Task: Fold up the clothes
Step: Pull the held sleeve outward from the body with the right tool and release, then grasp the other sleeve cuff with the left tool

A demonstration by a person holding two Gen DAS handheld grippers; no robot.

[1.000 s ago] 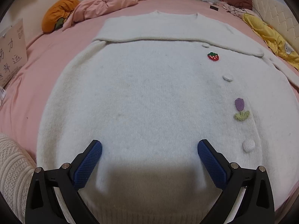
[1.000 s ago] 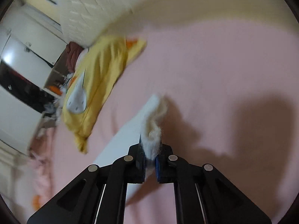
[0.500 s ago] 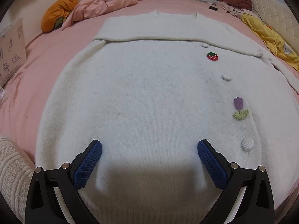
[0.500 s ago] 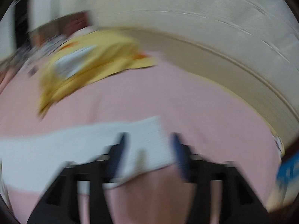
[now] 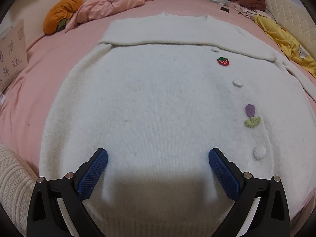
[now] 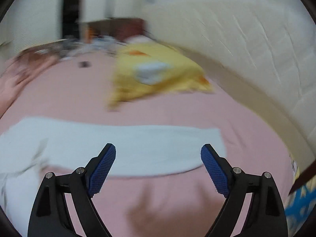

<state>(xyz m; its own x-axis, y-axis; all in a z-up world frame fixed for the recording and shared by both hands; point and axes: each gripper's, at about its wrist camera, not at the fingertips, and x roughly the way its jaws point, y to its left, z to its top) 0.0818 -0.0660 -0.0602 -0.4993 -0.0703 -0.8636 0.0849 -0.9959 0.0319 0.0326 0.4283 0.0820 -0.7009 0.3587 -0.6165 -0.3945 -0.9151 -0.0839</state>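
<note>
A white knitted cardigan (image 5: 154, 98) lies spread flat on the pink bed (image 5: 39, 83), its neckline at the far side and one sleeve folded across the chest just below the collar. Down its right-hand part run white buttons (image 5: 237, 83), with a strawberry patch (image 5: 223, 61) and a purple tulip patch (image 5: 250, 115) sewn between them. The left claw (image 5: 158, 158) hangs over the near hem of the cardigan, its blue pads (image 5: 94, 172) spread wide apart with only bare knit between them; whether the tips touch the fabric cannot be told. In the blurred right wrist view the right claw (image 6: 158, 152) also stands wide apart and grips nothing. The cardigan's other sleeve (image 6: 126, 148) lies stretched out flat across the pink sheet just beyond and beneath its tips, the cuff end reaching past the right-hand pad (image 6: 214, 172). Farther off on the bed lies a crumpled yellow garment (image 6: 156, 75), near the padded cream headboard (image 6: 256, 59). In the left wrist view a pink quilt (image 5: 114, 4) and an orange cushion (image 5: 61, 13) sit bunched at the far left edge of the bed, well apart from the cardigan.
</note>
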